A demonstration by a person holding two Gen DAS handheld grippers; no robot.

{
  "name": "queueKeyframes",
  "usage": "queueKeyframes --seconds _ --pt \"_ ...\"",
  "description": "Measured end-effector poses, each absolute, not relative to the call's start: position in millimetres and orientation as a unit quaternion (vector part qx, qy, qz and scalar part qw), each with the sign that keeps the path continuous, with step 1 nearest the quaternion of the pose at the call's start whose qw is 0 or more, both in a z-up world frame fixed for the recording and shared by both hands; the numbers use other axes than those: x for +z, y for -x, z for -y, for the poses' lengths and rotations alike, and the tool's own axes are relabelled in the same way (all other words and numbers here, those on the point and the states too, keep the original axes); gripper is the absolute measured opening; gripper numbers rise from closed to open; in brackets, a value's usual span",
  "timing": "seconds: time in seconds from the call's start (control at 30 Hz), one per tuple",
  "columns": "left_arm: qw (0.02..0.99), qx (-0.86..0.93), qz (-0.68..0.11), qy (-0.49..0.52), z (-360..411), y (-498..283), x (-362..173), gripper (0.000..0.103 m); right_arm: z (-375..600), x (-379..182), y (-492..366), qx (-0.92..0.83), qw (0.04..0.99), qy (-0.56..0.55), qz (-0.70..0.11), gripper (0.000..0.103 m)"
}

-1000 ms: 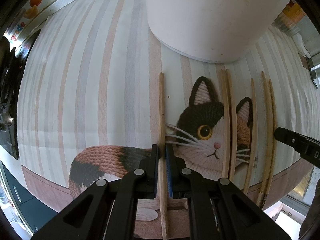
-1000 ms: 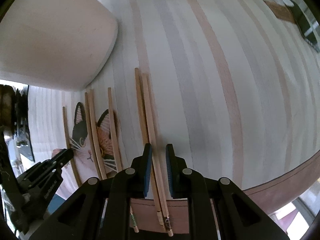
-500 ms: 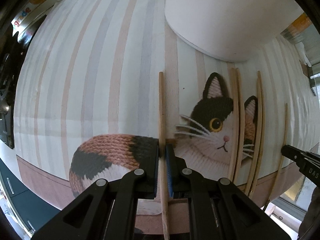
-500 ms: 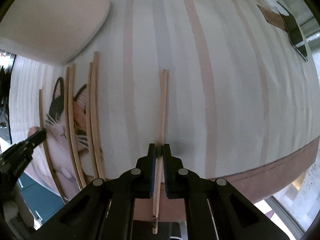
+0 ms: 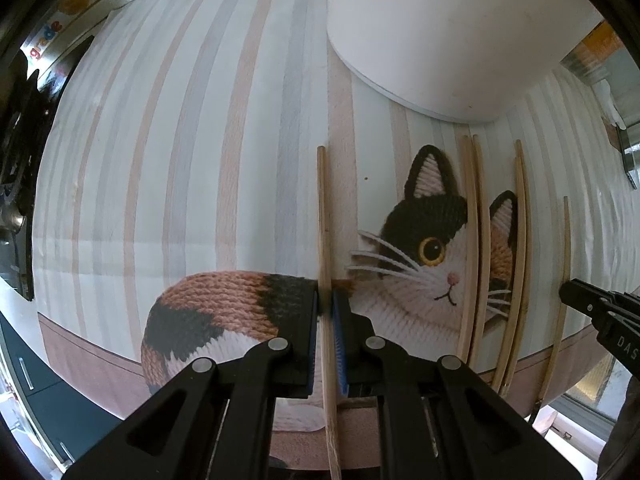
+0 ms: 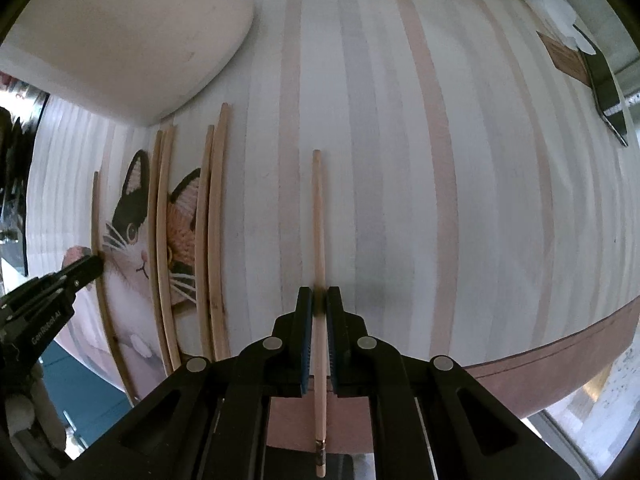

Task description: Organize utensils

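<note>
My left gripper (image 5: 326,300) is shut on a wooden chopstick (image 5: 323,208) that points away over the striped cat-print mat (image 5: 180,152). My right gripper (image 6: 319,300) is shut on what looks like a pair of chopsticks held one over the other (image 6: 318,216), just above the mat. Two more pairs of chopsticks (image 6: 188,232) lie side by side on the cat's face between the grippers; they also show in the left wrist view (image 5: 496,248). The right gripper shows at the right edge of the left wrist view (image 5: 592,308). The left gripper shows at the left edge of the right wrist view (image 6: 80,272).
A large white round container (image 5: 440,32) stands on the mat just beyond the chopsticks; it also shows in the right wrist view (image 6: 120,32). The mat's brown front border (image 6: 560,356) marks the near table edge. A dark object (image 6: 608,92) lies at the far right.
My right gripper closed on the chopsticks, lifted them and carried them right, away from the other pairs. My left gripper stayed shut on its chopstick and shifted slightly.
</note>
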State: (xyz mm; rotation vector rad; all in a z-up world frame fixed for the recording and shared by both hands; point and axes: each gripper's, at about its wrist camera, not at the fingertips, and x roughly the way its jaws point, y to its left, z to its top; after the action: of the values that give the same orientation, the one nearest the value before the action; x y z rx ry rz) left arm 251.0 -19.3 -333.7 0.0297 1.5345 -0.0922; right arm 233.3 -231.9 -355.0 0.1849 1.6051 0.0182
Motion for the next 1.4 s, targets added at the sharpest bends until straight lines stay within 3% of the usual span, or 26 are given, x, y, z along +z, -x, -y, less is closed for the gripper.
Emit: queueKeyframes --seconds 0.33,0.5,1.03,1.4 --pt "0.726 -0.042 -0.686 -0.027 24 -254 -330 0.004 204 -359 -253 -0.007 0.685 -0.050 -0.727 0.009" --pt "0.771 -0.025 -0.635 -0.051 15 -249 -295 0.004 194 -348 -232 -0.023 0.707 -0.072 -0.703 0.007" --pt "0.864 -0.009 -0.501 -0.038 -8 -252 -185 0.004 208 -243 -212 -0.050 0.823 -0.086 -0.560 0.007" --pt "0.905 -0.051 -0.416 0.075 -15 -268 -59 0.004 227 -128 -233 -0.015 0.882 -0.153 -0.446 0.007"
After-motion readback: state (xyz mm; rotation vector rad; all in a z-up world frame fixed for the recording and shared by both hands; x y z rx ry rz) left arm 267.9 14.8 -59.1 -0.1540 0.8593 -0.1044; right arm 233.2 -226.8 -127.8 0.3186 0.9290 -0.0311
